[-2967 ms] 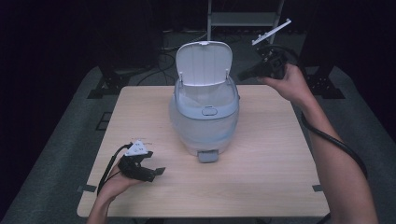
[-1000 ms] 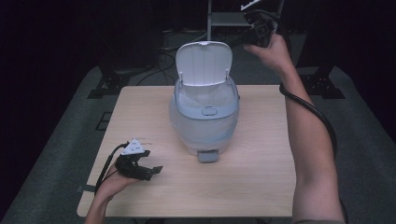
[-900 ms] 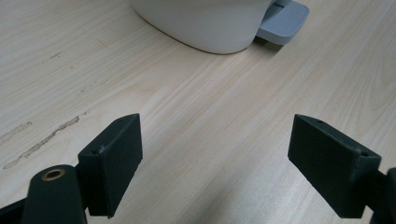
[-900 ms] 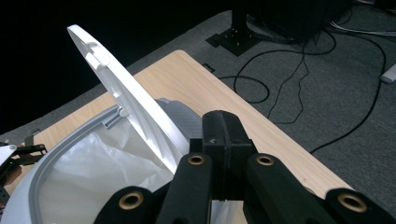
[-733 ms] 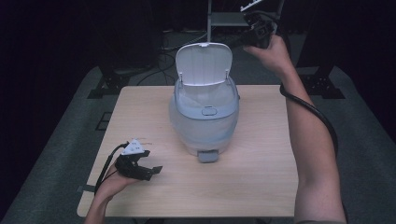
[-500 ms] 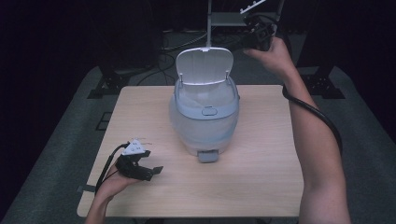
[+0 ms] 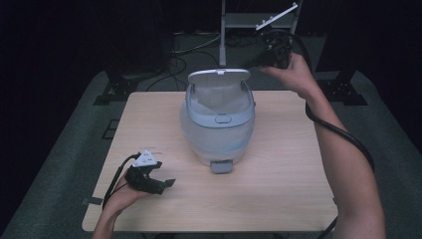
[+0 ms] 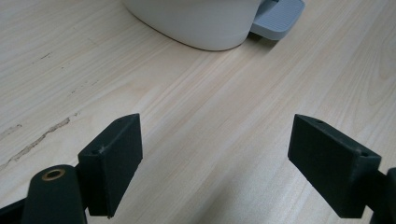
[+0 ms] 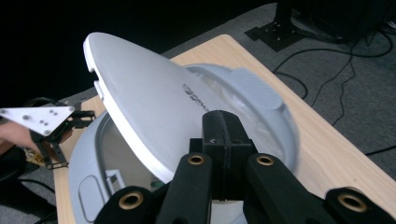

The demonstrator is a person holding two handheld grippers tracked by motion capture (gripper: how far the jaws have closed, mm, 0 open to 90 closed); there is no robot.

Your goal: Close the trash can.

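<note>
A white pedal bin [image 7: 217,129] stands mid-table with its grey pedal [image 7: 221,166] facing the front edge. Its lid [image 7: 219,75] is partly raised and leans forward over the opening. My right gripper [image 7: 260,60] is held behind the bin at the far edge, jaws shut with nothing between them. In the right gripper view its shut tips [image 9: 227,135] rest against the outer face of the lid [image 9: 149,107]. My left gripper [image 7: 161,174] lies on the table at the front left, open. The left gripper view shows bare wood between its jaws [image 8: 219,158], with the bin's base [image 8: 196,23] ahead.
The wooden table [image 7: 298,174] has free room right and left of the bin. A metal stand [image 7: 249,20] and loose cables [image 7: 194,47] lie on the dark floor behind the far edge. The right gripper's cable [image 7: 343,134] trails along the forearm.
My right gripper has come down and left against the lid. The lid has tipped forward from nearly upright to a lower angle. The left gripper has stayed still.
</note>
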